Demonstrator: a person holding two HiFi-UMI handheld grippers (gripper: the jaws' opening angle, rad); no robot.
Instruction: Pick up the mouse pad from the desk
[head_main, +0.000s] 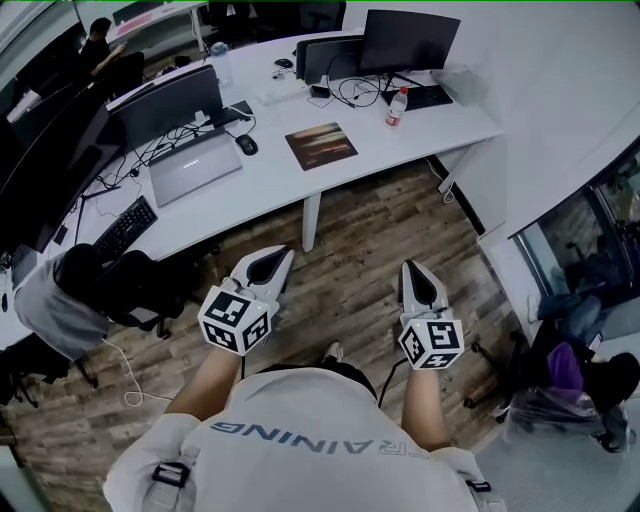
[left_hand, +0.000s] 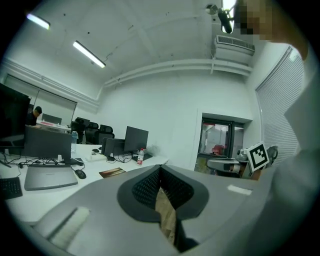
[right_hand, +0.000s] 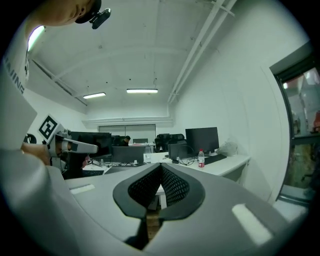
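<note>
The mouse pad (head_main: 321, 146), a brown rectangle, lies flat on the white desk (head_main: 270, 185) near its middle. In the left gripper view the mouse pad (left_hand: 112, 172) shows far off on the desk, to the left of the jaws. Both grippers hang over the wooden floor, well short of the desk. My left gripper (head_main: 277, 260) (left_hand: 161, 168) is shut with nothing in it. My right gripper (head_main: 414, 272) (right_hand: 161, 165) is also shut and empty. Each gripper view shows the other gripper beside it. The mouse pad does not show in the right gripper view.
A silver laptop (head_main: 195, 165) and a black mouse (head_main: 246, 145) lie left of the pad. Monitors (head_main: 408, 40), cables and a water bottle (head_main: 397, 107) stand behind it. A desk leg (head_main: 311, 222) rises ahead. A black chair (head_main: 110, 285) stands at left, bags (head_main: 565, 385) at right.
</note>
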